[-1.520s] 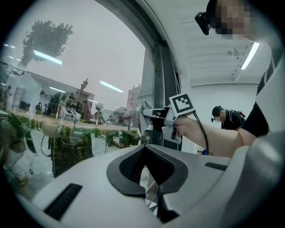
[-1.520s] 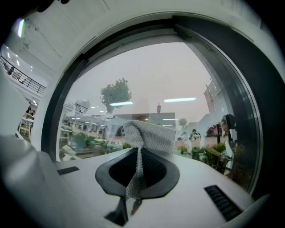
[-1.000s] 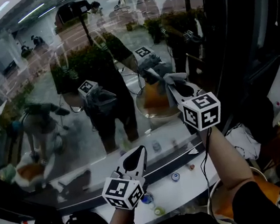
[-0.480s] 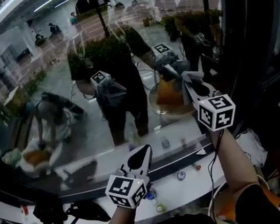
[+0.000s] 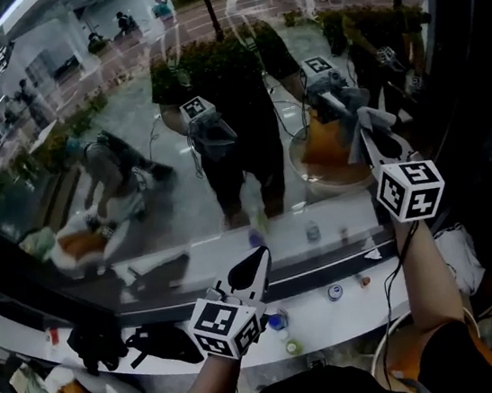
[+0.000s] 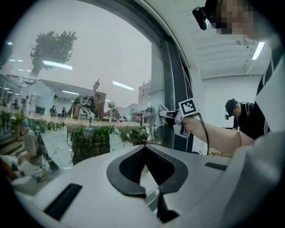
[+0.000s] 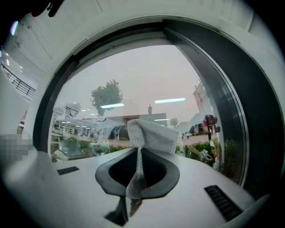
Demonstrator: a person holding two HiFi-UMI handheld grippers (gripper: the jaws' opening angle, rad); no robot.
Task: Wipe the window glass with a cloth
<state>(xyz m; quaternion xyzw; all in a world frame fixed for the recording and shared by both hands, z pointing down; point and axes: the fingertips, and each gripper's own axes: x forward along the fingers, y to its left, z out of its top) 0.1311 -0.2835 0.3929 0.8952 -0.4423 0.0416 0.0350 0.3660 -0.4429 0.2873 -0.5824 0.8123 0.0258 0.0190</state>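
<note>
The window glass (image 5: 132,162) fills the head view and mirrors the room. My right gripper (image 5: 369,133) is raised at the right of the pane, near the dark frame. It is shut on a grey-white knit cloth (image 5: 376,116), whose folded end is at the glass. In the right gripper view the cloth (image 7: 149,133) stands up from the closed jaws of the right gripper (image 7: 137,151). My left gripper (image 5: 256,258) is lower, over the sill, shut with nothing in it (image 6: 143,149). In the left gripper view the right gripper (image 6: 167,116) holds the cloth (image 6: 161,110) by the pane.
A dark window frame (image 5: 473,68) runs up the right side. The white sill (image 5: 353,312) below carries small caps (image 5: 336,292) and a bottle (image 5: 277,321). A black bag (image 5: 162,343) lies at the lower left. A person in black (image 6: 242,118) stands at the right.
The right gripper with the cloth has slid a little to the right along the glass, toward the frame. The head view has shifted. The left gripper has stayed low over the sill.
</note>
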